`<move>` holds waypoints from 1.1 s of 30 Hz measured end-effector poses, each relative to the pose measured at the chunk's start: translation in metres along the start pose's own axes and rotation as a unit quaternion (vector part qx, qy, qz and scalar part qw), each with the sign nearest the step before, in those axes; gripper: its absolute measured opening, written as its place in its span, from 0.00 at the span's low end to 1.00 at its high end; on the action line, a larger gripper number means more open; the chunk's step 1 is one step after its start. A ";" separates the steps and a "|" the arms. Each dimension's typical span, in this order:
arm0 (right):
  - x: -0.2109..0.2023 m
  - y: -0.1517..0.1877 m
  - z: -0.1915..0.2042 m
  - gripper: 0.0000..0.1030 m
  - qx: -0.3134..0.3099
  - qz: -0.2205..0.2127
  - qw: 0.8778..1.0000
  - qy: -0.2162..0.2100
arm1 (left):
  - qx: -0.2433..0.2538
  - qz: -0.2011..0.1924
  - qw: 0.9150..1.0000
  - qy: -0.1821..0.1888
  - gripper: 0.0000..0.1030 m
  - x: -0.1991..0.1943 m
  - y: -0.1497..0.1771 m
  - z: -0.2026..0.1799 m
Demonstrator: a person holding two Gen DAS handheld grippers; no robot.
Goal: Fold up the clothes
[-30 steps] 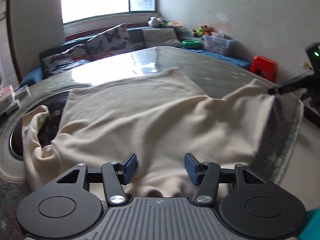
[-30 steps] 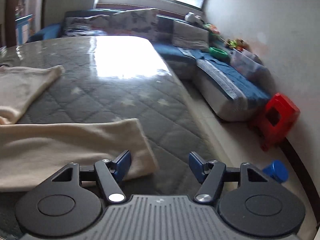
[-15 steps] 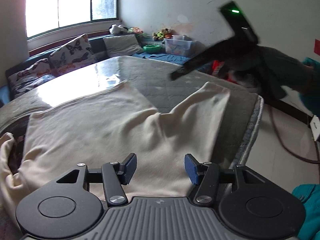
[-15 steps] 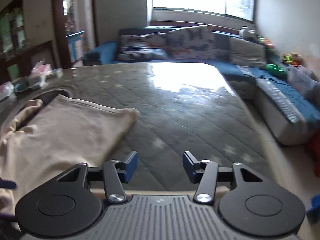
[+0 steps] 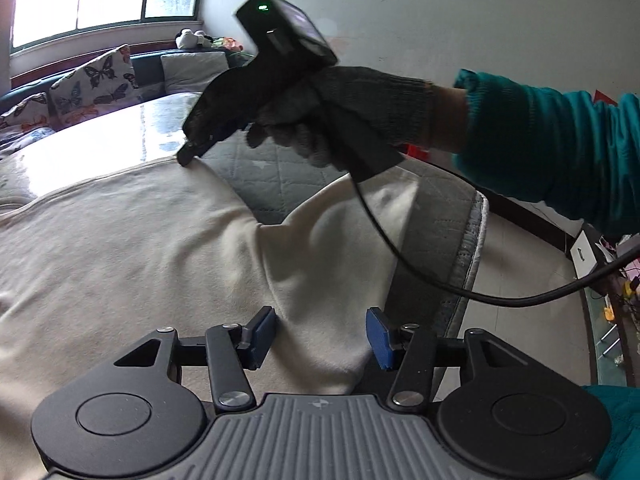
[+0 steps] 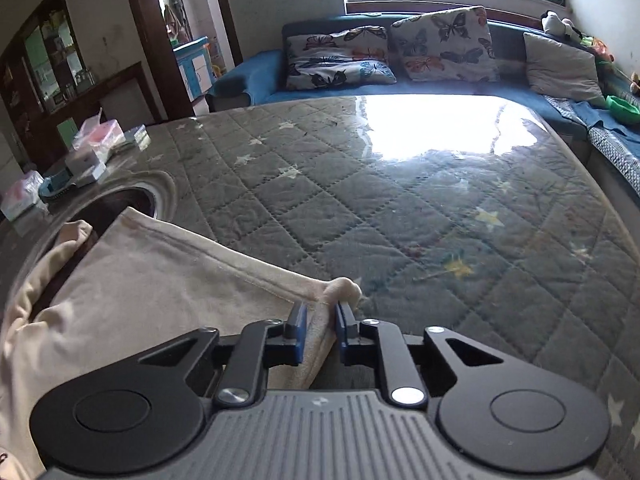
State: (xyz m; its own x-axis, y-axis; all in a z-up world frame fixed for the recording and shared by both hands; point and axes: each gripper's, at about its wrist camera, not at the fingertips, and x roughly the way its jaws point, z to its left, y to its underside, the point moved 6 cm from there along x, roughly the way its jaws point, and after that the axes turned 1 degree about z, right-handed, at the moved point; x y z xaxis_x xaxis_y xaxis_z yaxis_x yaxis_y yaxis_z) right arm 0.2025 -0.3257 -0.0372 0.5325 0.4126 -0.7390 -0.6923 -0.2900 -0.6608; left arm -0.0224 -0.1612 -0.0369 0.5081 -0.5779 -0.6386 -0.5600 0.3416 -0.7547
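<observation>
A cream garment (image 5: 132, 248) lies spread on a grey quilted mattress (image 6: 400, 208). My left gripper (image 5: 320, 336) is open just above the garment's near right corner, with cloth between its blue pads but not pinched. My right gripper (image 6: 320, 330) is shut on the garment's far hem corner (image 6: 340, 288); cream cloth bunches between its pads. In the left wrist view the right gripper (image 5: 188, 156), held by a gloved hand (image 5: 344, 112), touches that far corner. The garment (image 6: 132, 300) runs left in the right wrist view, with a sleeve draped at the far left.
The mattress edge (image 5: 476, 240) drops to the floor on the right. A black cable (image 5: 400, 256) hangs from the right gripper across the cloth. A blue sofa with butterfly pillows (image 6: 440, 48) stands behind. Boxes and tissue packs (image 6: 88, 152) sit at the left.
My right gripper swung left across the mattress to the garment's far hem corner and shut on it. My left gripper stayed open and shifted toward the garment's right side.
</observation>
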 end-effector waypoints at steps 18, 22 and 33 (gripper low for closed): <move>-0.015 -0.020 0.013 0.17 -0.076 -0.023 0.996 0.029 | -0.037 -0.022 0.997 -0.058 0.55 -0.014 -0.010 0.029; -0.045 -0.005 0.035 0.33 -0.120 -0.032 0.992 0.009 | -0.047 -0.031 0.993 -0.108 0.56 -0.042 -0.003 0.050; -0.086 0.067 0.105 0.39 -0.191 -0.006 0.979 -0.073 | -0.176 -0.052 0.926 -0.330 0.56 -0.110 0.007 0.178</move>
State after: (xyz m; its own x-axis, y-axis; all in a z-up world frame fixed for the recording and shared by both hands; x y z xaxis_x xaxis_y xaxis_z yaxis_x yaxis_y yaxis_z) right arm 0.0592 -0.2894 -0.0040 0.4456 0.5284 -0.7226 -0.4397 -0.5739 -0.6909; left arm 0.0349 0.0367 0.0014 0.7950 0.0237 -0.6062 -0.6058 -0.0201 -0.7953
